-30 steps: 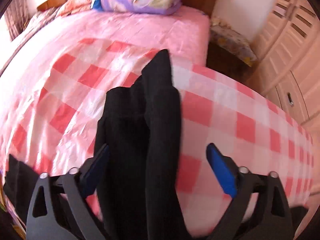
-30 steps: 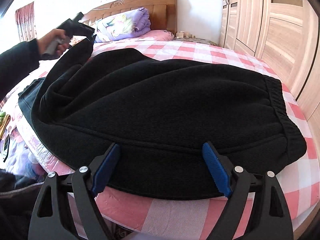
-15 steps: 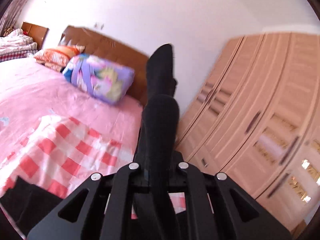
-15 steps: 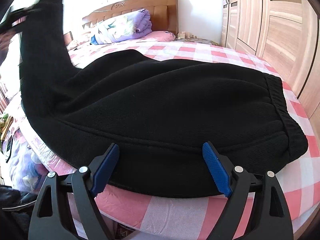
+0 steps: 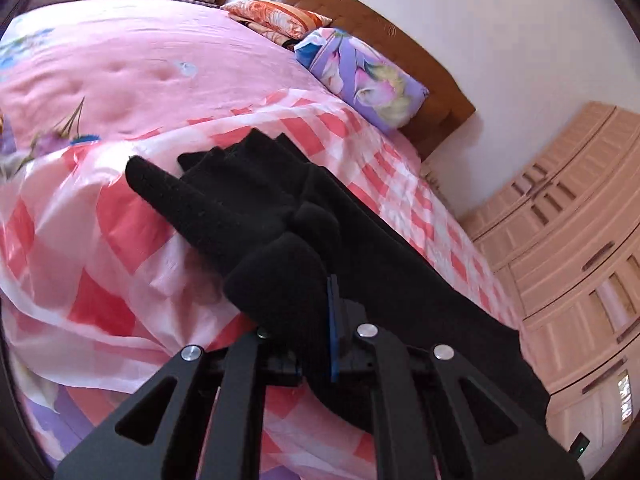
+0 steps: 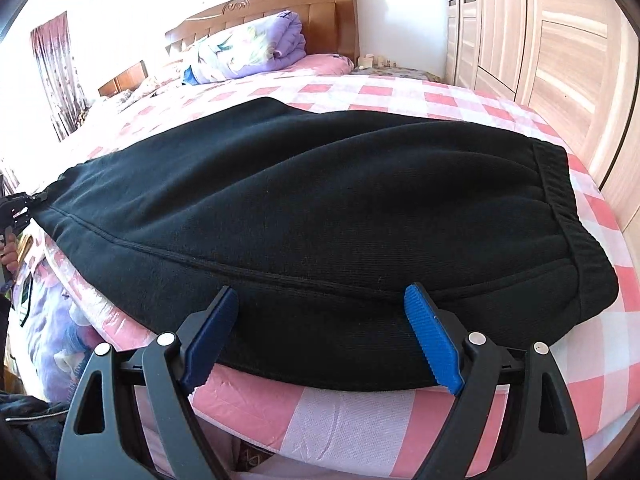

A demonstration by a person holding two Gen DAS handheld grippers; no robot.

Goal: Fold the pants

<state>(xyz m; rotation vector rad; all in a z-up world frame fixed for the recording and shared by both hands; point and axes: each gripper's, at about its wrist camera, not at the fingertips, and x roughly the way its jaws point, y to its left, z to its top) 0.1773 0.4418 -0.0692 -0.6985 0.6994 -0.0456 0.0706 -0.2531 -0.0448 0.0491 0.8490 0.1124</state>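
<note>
Black fleece pants lie spread over the pink checked bed, with the elastic waistband at the right. My right gripper is open at the near hem, its blue pads on either side of the fabric edge. My left gripper is shut on a bunched leg end of the pants, low over the bed. It also shows in the right wrist view at the far left edge, holding the leg end.
A folded purple floral quilt and the wooden headboard stand at the bed's far end. Light wooden wardrobes line the right side. Floral bedding hangs below the near left edge of the bed.
My left gripper shut on the leg end, swung it high, and has now brought it down low at the left of the bed. My right gripper has stayed open in place.
</note>
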